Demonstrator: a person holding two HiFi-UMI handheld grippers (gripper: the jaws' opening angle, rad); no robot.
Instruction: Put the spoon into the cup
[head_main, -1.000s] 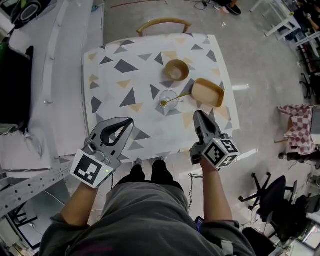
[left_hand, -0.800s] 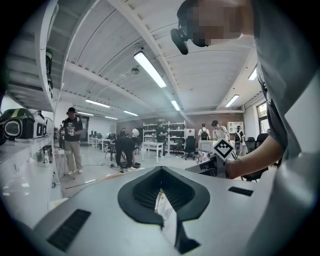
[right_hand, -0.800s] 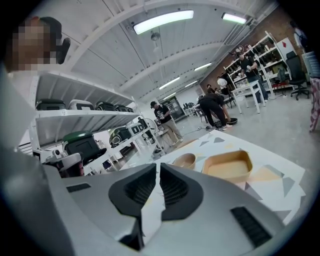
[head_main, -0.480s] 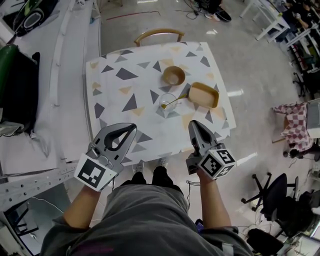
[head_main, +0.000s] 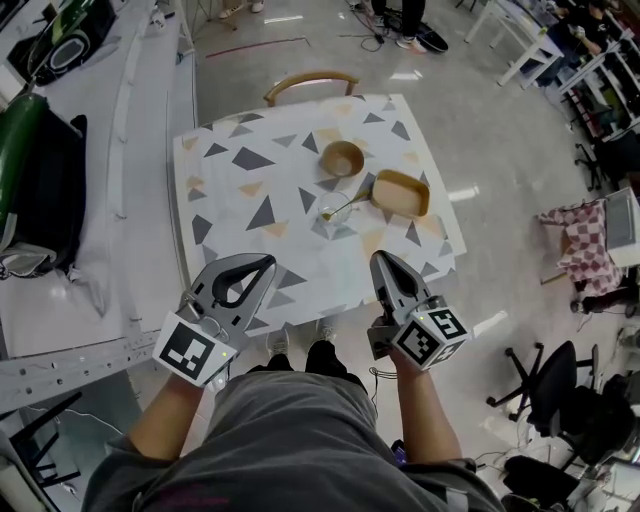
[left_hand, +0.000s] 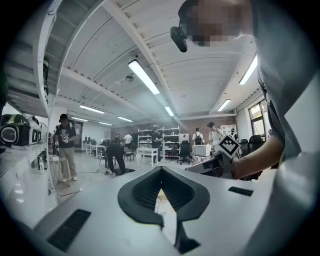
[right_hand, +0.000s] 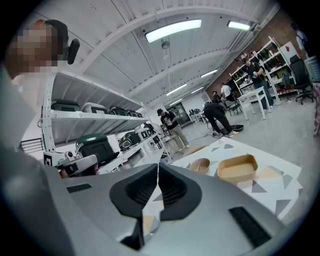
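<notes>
A clear glass cup (head_main: 335, 206) stands near the middle of the triangle-patterned table (head_main: 230, 190). A gold spoon (head_main: 352, 198) rests in it, bowl end inside and handle leaning out to the upper right. My left gripper (head_main: 266, 261) is shut and empty, held at the table's near edge, well short of the cup. My right gripper (head_main: 378, 258) is also shut on nothing, at the near right edge. The jaws of the left gripper (left_hand: 161, 171) and right gripper (right_hand: 158, 168) meet at their tips in the gripper views. The cup is hidden in both.
A round wooden bowl (head_main: 342, 158) and a rectangular wooden tray (head_main: 400, 192) sit beyond the cup; the bowl (right_hand: 200, 165) and tray (right_hand: 239, 168) also show in the right gripper view. A wooden chair (head_main: 310, 82) stands at the far side. Shelving (head_main: 60, 180) runs along the left.
Both grippers and the camera have drawn back from the table, which now looks smaller and farther. The spoon and cup have not moved. Both grippers stay shut.
</notes>
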